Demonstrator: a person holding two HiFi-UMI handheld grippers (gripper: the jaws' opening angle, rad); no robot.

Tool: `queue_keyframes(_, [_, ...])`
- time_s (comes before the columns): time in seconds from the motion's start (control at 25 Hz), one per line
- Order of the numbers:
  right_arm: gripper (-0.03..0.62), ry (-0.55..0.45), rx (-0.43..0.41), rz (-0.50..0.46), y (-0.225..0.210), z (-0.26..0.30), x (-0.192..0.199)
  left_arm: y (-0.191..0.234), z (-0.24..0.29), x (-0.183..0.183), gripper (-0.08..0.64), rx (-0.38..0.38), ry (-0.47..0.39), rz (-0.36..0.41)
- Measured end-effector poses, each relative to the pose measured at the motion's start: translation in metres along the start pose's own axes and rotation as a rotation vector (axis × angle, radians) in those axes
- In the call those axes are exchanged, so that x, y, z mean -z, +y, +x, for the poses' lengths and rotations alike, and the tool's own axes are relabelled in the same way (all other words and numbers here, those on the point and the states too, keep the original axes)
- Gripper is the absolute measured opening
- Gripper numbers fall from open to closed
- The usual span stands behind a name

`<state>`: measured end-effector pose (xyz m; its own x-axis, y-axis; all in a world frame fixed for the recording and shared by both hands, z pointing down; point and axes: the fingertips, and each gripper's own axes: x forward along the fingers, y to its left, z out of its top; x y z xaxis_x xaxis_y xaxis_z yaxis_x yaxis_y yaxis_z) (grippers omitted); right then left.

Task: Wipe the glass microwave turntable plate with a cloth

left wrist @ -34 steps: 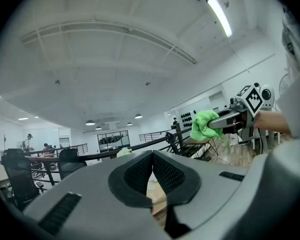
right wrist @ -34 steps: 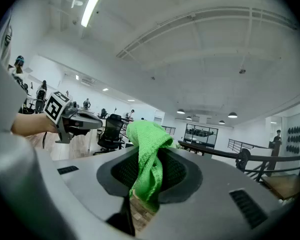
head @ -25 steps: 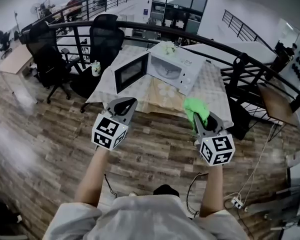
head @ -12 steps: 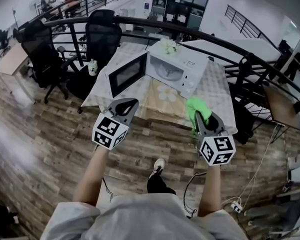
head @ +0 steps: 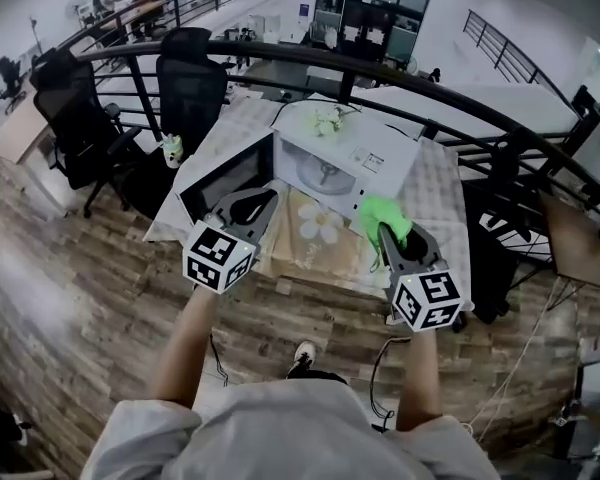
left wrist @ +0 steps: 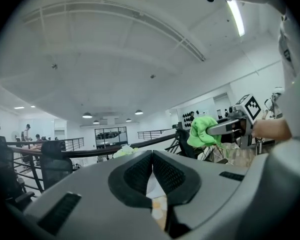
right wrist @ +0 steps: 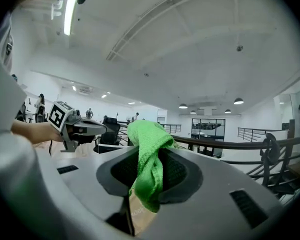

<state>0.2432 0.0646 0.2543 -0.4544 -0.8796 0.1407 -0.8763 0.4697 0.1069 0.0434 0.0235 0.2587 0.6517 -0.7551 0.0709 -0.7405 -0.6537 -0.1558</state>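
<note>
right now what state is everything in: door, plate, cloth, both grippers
microwave door: open
glass plate: inside the microwave
cloth: bunched up, clamped in the right gripper
right gripper: shut on the cloth
left gripper: shut, nothing between its jaws

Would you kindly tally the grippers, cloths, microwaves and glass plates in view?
Grippers: 2 (left gripper, right gripper)
Cloth: 1
Microwave: 1
Plate: 1
Total: 5
</note>
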Motion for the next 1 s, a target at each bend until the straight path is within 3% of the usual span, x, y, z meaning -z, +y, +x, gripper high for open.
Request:
queue_keyframes(0.28, [0.11,0.041,-0.014,0.029,-0.048,0.064,0.02,0.031,0.058,0.023,0.02,-0.052,0.057,-0.02])
queue_keyframes(0.56, [0.114,0.097,-0.028,0.068,-0.051,0.132,0.049,0.081,0.088,0.063,0.02,-0.08,0.113,-0.054])
queue_keyframes(0.84, [0.117,0.178,0.014,0.074,-0.035,0.204,0.087,0.134,0.111,0.115,0.02,-0.053,0.156,-0.083])
queue_keyframes(1.0, [0.115,0.237,0.11,0.061,-0.041,0.25,0.116,0.162,0.13,0.143,0.02,-0.072,0.157,-0.075])
